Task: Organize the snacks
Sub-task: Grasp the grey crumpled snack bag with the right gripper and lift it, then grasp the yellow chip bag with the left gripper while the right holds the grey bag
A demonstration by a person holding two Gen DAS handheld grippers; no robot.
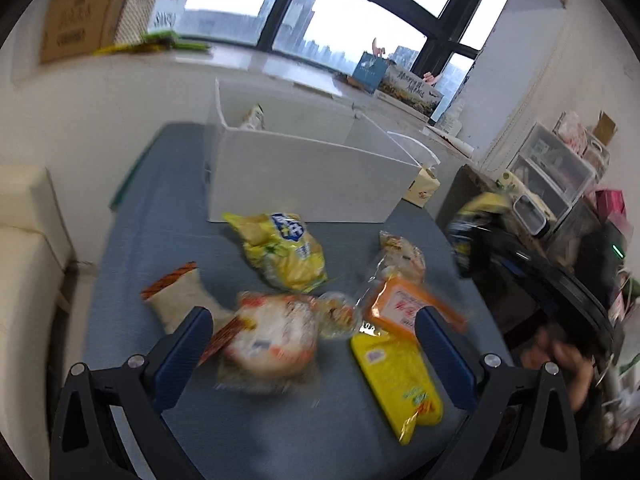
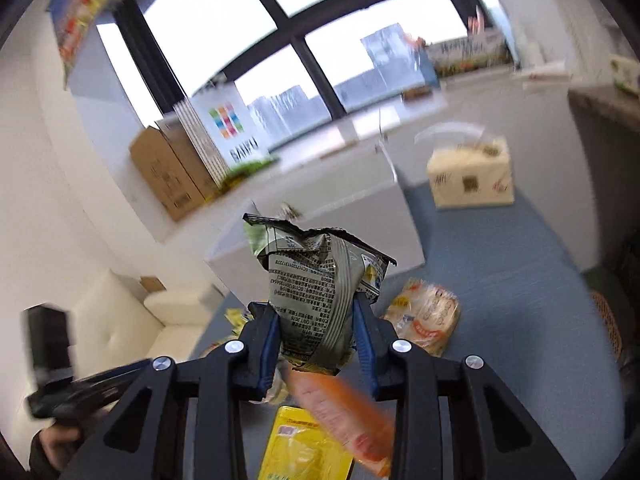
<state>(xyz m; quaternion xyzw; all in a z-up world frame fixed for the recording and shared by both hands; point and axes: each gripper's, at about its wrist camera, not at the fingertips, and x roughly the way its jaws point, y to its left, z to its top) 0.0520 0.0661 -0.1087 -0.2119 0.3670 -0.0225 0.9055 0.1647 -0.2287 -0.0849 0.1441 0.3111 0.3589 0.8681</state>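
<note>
Firstly, in the left wrist view, the left gripper (image 1: 312, 344) stood wide open near the bottom of the frame and held nothing. Between and beyond its fingers lay loose snacks on the blue-grey table (image 1: 152, 216): a clear bread bag (image 1: 272, 340) at lower centre, a yellow chip bag (image 1: 284, 252) above it, an orange packet (image 1: 404, 308) and a flat yellow packet (image 1: 400, 380) at lower right, and a small cream pouch (image 1: 176, 296) at left. The white bin (image 1: 296, 176) sat at upper centre, and one packet already showed above its far rim. The flat yellow packet ran lengthwise from upper left to lower right, its crimped end toward the camera. By judgement, all were light, soft and slippery film bags; the bread would crush easily and was best taken by a sealed end or gently across its middle. This view was blurred, so finer detail could not be confirmed.

Secondly, in the right wrist view, the right gripper (image 2: 316, 328) was closed on a grey-green snack bag (image 2: 316, 276) at frame centre, with the fingers pinching its lower half. The bag stood roughly upright, long axis vertical, its crumpled top seal pointing up and away toward the bin at centre. It hung above the table, clear of the orange packet and yellow packet at the bottom. The film had buckled inward at the pinch, which suggested an air-filled, light bag that could slip if the grip eased. A second bread bag (image 2: 428, 316) lay at right of centre, and a tissue box (image 2: 472, 176) sat at upper right.
</note>
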